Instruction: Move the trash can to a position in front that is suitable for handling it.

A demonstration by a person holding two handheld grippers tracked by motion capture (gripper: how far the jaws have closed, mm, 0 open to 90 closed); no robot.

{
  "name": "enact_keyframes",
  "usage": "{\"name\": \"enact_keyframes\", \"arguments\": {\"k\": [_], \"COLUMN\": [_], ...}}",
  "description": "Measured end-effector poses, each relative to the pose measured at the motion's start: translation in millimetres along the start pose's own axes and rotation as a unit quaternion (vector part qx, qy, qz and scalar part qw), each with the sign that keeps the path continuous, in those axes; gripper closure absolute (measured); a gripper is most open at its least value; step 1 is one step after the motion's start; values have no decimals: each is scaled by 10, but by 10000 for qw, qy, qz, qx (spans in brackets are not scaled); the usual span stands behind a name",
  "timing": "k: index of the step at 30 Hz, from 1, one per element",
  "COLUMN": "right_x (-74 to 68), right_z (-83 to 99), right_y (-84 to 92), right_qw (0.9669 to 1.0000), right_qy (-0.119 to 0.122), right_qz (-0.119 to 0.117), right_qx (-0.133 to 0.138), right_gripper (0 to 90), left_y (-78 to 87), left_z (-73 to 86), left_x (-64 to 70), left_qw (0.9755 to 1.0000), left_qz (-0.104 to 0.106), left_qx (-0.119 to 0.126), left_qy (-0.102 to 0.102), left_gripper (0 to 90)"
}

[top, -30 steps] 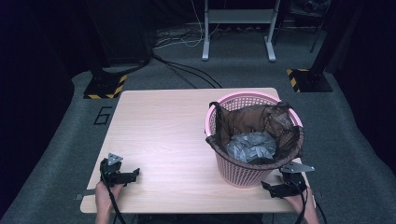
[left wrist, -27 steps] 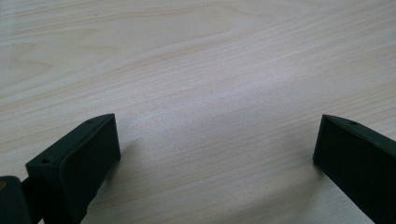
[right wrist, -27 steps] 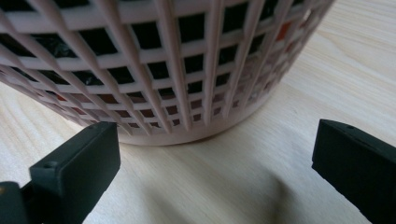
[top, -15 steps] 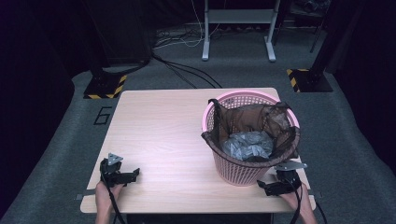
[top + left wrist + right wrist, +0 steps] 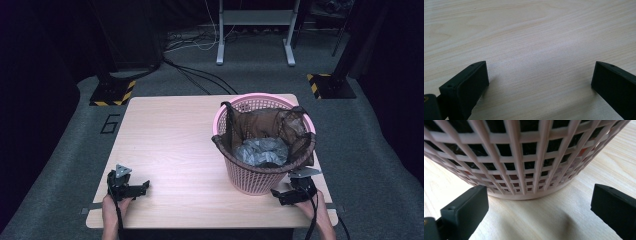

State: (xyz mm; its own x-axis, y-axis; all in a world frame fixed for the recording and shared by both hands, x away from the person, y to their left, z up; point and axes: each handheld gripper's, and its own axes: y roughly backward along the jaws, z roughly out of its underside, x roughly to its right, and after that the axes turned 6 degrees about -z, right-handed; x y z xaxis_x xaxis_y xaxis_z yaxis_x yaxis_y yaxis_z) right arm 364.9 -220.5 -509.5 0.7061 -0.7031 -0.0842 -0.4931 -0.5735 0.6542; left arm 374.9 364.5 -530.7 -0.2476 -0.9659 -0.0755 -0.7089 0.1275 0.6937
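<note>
High view: pale wood table [image 5: 180, 145] on grey carpet, dark room, cables and a stand behind. Pink basket [image 5: 264, 145], brown bag inside, sits just ahead of right gripper [image 5: 278, 195]. Left gripper [image 5: 142, 186] well apart from it.

Left gripper view: jaws wide, nothing held, bare tabletop betw. them.

Right gripper view: jaws wide, nothing held; basket wall [image 5: 529, 160] directly ahead, blocking the way.

dim room, table [image 5: 180, 145] lit from above; soft shadows under jaws; high view grainy.
</note>
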Motion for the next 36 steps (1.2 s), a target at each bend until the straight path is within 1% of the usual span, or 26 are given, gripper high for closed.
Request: {"name": "enact_keyframes", "arguments": {"k": [3,7,9,16,18,21,22,25,28,29,30,36], "right_x": [-5,-7,-2,40,57,68,57,54,71,64,76,85], "right_z": [-29,-78,-105,-207,-232,-270,-284,-322,-366,-386,-402,-535], "right_y": [-27,-51,-59,-97,-130,-190,-215,-270,-321,-342,-363,-491], "right_qw": [10000,9999,9999,9998,9997,9994,9994,9992,9988,9989,9987,9978], "right_qy": [6,111,114,180,211,281,239,268,383,323,407,479], "right_qz": [0,-8,-43,-98,-99,-162,-214,-282,-281,-316,-282,-448], "right_qx": [-12,-69,-72,-1,-42,-151,-157,-123,-130,-95,-119,-86], "right_gripper": [7,7,7,7,8,9,12,22,22,22,22,22], "left_y": [-2,-2,-2,-2,0,1,0,-2,-2,-2,-2,-3], "left_z": [-1,0,0,0,1,2,1,0,0,0,0,0], "left_x": [-6,-3,-3,0,5,6,4,-2,-1,-1,-1,-3], "left_qw": [10000,10000,10000,10000,10000,10000,10000,10000,10000,10000,10000,10000], "left_qz": [25,28,28,27,12,2,16,33,27,27,26,30], "left_qx": [-13,-10,-10,-3,5,9,4,-11,-5,-6,-6,-4], "left_qy": [2,14,14,6,7,4,12,14,14,13,13,11], "left_gripper": [11,11,11,11,11,12,11,11,12,12,12,12]}}
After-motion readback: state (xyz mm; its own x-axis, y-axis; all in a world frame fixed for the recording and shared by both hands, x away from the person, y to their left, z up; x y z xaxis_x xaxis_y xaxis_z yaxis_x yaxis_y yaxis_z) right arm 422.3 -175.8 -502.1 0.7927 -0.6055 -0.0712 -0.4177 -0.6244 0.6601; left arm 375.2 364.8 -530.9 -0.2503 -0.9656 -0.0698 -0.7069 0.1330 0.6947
